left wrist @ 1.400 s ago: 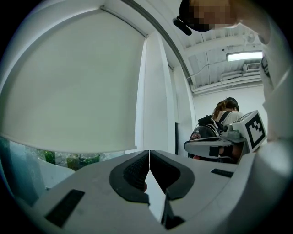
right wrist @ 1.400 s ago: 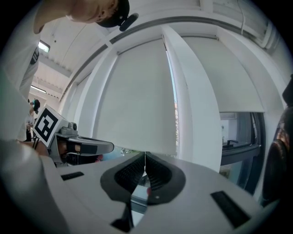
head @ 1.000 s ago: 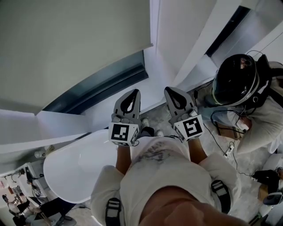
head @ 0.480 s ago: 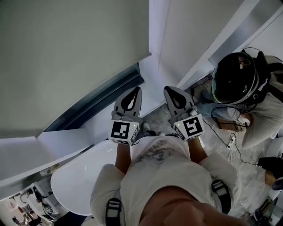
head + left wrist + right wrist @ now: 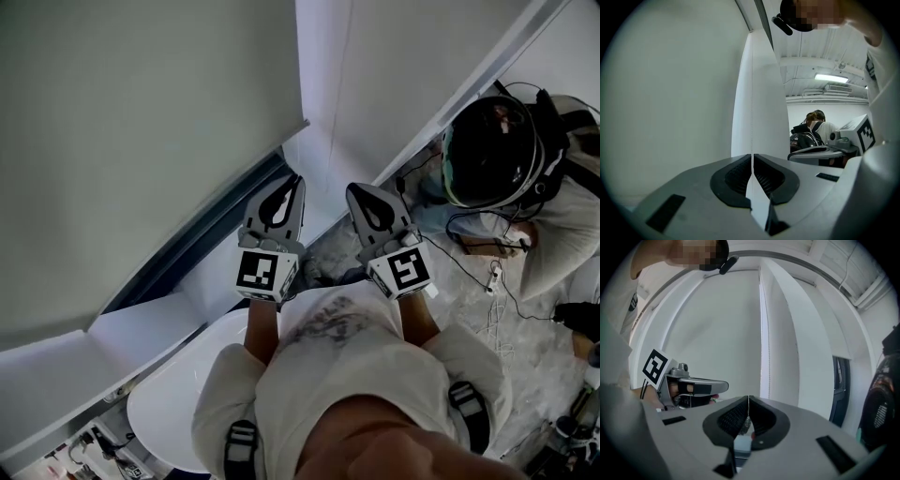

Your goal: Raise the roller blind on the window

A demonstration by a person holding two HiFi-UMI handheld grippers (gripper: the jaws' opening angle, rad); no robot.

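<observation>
Pale grey fabric roller blind (image 5: 141, 141) is best raised by thin bead cord (image 5: 761, 333) pinched squarely; left gripper (image 5: 294, 180) and right gripper (image 5: 360, 189) are clenched.

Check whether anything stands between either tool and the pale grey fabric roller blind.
Nothing visible does: only open air separates the shut left tool and right tool from the pale grey fabric roller blind.

No readable text, label or number anywhere.
</observation>
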